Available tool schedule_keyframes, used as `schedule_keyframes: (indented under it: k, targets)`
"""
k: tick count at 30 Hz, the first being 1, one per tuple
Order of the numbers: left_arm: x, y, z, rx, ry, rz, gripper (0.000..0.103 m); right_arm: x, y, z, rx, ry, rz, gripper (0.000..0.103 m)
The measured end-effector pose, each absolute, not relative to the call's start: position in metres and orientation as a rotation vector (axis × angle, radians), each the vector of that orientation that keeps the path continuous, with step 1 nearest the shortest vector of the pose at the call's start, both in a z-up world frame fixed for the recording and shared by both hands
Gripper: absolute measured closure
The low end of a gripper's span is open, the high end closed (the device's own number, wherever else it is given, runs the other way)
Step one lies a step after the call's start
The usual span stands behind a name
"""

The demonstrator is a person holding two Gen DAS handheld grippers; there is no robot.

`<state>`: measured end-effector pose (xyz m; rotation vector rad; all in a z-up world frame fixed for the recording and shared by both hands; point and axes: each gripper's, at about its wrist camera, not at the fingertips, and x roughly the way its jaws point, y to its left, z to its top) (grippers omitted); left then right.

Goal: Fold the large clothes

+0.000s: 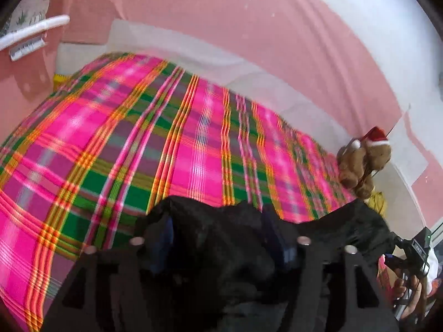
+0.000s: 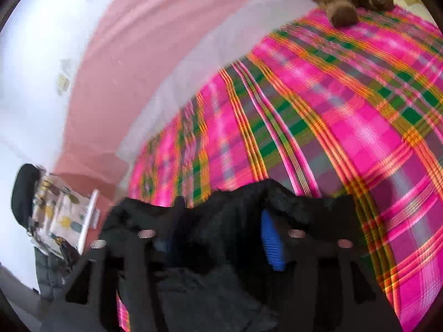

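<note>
Left gripper (image 1: 218, 238) – jaws spread wide, black garment (image 1: 221, 243) bunched loosely between blue pads, draped over plaid bedsheet (image 1: 138, 127). Right gripper (image 2: 218, 235) – jaws wide too, same garment's edge slack between them; teddy bear (image 1: 362, 163) well beyond.

A crumpled black garment (image 1: 221, 238) lies bunched between the spread fingers of the left gripper (image 1: 218, 229) on a pink, green and orange plaid bedspread (image 1: 138, 138), a brown Santa-hatted teddy bear (image 1: 362, 163) near its far edge.
</note>
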<state>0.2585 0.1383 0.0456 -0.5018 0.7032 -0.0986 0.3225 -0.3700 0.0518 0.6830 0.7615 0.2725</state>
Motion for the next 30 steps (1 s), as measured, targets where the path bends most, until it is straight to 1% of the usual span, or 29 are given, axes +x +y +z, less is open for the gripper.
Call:
schedule_keyframes:
  k: [1,2,4,8,11,14,17,20,23,26,30]
  targets:
    - [0.256,0.139,0.051,-0.501,0.689,-0.092,0.033,0.318,-0.371,0.060,0.684,0.741,0.280,0.041]
    - [0.253,0.140,0.056,-0.493,0.671,-0.076,0.025,0.315,-0.370,0.066,0.676,0.723,0.274,0.041]
    - [0.246,0.141,0.066,-0.461,0.618,-0.040,0.019,0.308,-0.361,0.077,0.609,0.687,0.223,0.040]
    - [0.231,0.135,0.072,-0.453,0.607,-0.073,0.019,0.286,-0.332,0.085,0.420,0.653,0.195,0.040]
    - [0.216,0.110,0.059,-0.409,0.635,-0.173,0.019,0.272,-0.304,0.069,0.311,0.692,0.238,0.040]
    - [0.217,0.085,0.030,-0.329,0.702,-0.203,0.019,0.270,-0.279,0.033,0.223,0.775,0.281,0.040]
    - [0.240,0.077,-0.007,-0.295,0.787,-0.158,0.019,0.288,-0.270,-0.004,0.170,0.845,0.257,0.040]
    - [0.245,0.078,-0.005,-0.300,0.792,-0.134,0.019,0.299,-0.274,-0.003,0.154,0.837,0.218,0.040]
    - [0.243,0.086,0.017,-0.276,0.741,-0.140,0.019,0.295,-0.286,0.019,0.154,0.774,0.216,0.040]
    - [0.258,0.100,0.031,-0.235,0.717,-0.089,0.018,0.301,-0.312,0.033,0.189,0.726,0.189,0.040]
    - [0.300,0.123,0.016,-0.310,0.841,-0.085,0.017,0.338,-0.340,0.021,0.274,0.808,0.216,0.040]
